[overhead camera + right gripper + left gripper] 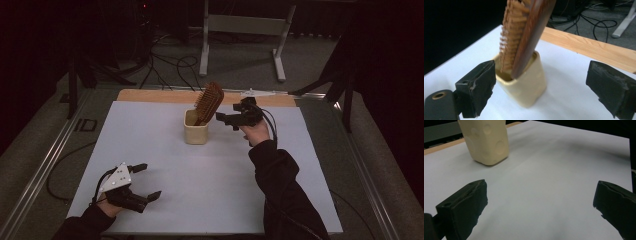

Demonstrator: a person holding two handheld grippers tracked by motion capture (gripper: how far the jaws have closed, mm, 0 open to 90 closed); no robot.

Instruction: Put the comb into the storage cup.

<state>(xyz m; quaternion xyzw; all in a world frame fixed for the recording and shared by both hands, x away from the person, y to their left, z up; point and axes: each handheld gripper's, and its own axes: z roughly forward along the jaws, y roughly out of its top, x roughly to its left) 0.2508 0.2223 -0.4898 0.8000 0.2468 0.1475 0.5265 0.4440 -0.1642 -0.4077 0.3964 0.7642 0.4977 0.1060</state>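
Hairbrush [208, 102] stands handle-down in the cup [195, 133], leaning right toward the right hand-held gripper [227, 119], which is released just beside it. Left hand-held gripper [148, 181] released too, well apart.

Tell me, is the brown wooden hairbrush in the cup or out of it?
In. The brown wooden hairbrush stands handle-down inside the cream ceramic cup, leaning, with its bristled head sticking out above the rim.

Cream, brown, white and black.
Cream holder [195, 128] dimpled with round hollows; hairbrush [208, 102] with dark reddish-brown back and tan bristles; white sheet [210, 175] over pale wood tabletop [150, 95]; black grippers [142, 181], [223, 118]; black sleeves [285, 195].
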